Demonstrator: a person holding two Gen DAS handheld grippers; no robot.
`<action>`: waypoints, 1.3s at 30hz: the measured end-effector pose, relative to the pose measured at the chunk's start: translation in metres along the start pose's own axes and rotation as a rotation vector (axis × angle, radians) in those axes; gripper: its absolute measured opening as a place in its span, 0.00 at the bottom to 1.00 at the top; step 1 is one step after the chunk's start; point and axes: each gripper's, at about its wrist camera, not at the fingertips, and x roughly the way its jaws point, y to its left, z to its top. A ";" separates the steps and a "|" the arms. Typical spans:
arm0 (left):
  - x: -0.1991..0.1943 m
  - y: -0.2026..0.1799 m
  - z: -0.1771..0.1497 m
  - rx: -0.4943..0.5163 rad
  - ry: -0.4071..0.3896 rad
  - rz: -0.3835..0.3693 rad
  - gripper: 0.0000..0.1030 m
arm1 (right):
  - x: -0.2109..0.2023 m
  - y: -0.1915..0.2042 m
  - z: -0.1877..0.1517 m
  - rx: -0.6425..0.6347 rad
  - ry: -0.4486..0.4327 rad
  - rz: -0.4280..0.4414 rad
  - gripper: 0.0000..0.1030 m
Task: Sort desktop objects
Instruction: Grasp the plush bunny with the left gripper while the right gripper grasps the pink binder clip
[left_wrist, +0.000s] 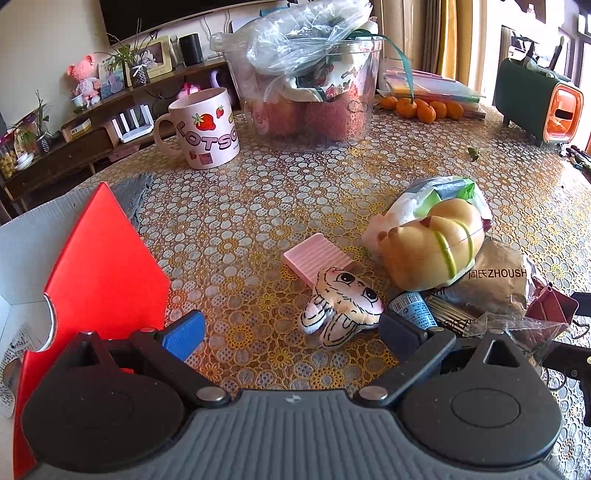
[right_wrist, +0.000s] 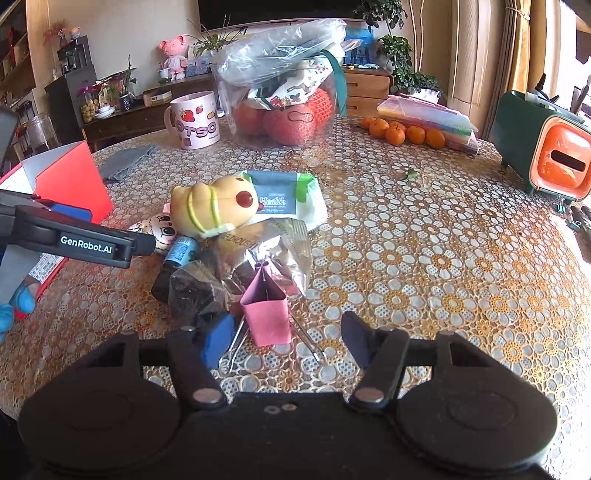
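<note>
Right hand-held gripper (right_wrist: 282, 341) jaws apart, low over the counter (right_wrist: 424, 236), straddling the pink binder clip (right_wrist: 266, 314); clip stands between the blue pads, not pressed, left pad just beside it, right pad clear of it. Clip's wire handles lie on the counter toward the camera. Left hand-held gripper (left_wrist: 291, 332) jaws wide apart, nothing clamped; the tiger plush (left_wrist: 343, 306) lies between its pads, closer to the right one. Just beyond the plush, pink ridged eraser (left_wrist: 314, 256). Right of it the pile: yellow squishy toy (left_wrist: 432, 245), tissue pack (left_wrist: 439, 195) behind it, brown snack bag (left_wrist: 495, 280), small blue-label bottle (left_wrist: 413, 308). Red box (left_wrist: 99, 266) at near left. Far side: pink mug (left_wrist: 205, 129), clear tub (left_wrist: 306, 92) of bagged fruit, oranges (left_wrist: 424, 109), green-orange case (left_wrist: 539, 99) far right.
</note>
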 end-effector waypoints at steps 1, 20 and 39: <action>0.003 -0.001 0.001 0.005 0.001 0.001 0.98 | 0.001 0.000 0.000 0.001 0.000 0.006 0.61; 0.021 -0.013 0.003 0.042 -0.008 -0.034 0.82 | 0.008 -0.001 -0.002 0.016 0.004 0.025 0.50; 0.003 -0.008 -0.003 -0.011 0.015 -0.100 0.50 | -0.007 -0.002 -0.001 0.030 -0.010 0.018 0.48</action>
